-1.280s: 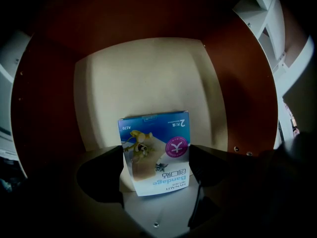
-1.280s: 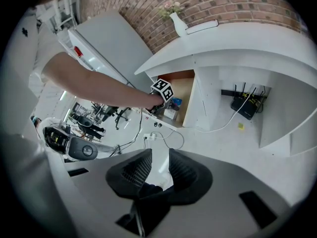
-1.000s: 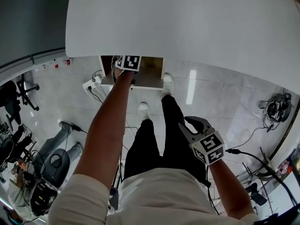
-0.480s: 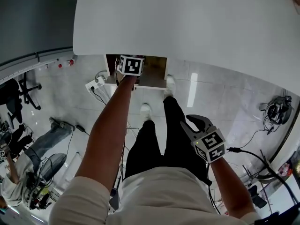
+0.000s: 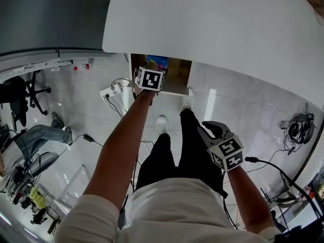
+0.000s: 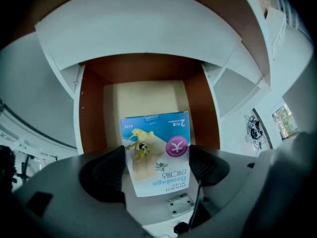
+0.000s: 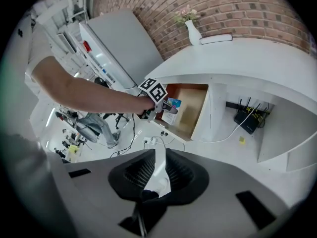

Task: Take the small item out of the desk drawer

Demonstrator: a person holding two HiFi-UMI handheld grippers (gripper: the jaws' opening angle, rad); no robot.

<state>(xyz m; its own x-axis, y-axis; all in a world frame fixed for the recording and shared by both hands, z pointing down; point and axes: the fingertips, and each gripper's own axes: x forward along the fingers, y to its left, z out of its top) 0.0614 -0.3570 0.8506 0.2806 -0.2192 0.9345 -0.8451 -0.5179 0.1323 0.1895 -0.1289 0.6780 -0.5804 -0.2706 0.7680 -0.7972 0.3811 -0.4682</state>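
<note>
Under the white table (image 5: 217, 29), the left hand-held gripper (image 6: 157, 165) has both black pads pressed on the flat blue-and-white bandage box (image 6: 157, 152), just above the open brown-walled drawer (image 6: 89, 113). The grasp looks made, and drawing the box clear is left. Further right, the right hand-held gripper (image 7: 157, 175) hangs idle, its jaws closing on nothing.

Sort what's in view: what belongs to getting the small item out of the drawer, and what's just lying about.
Part of the job: open desk drawer; bandage box, gripped in the left gripper jaws.

Lying about: vase of flowers on the desk; power strip on the floor; black box with cables under the desk; office chair.
</note>
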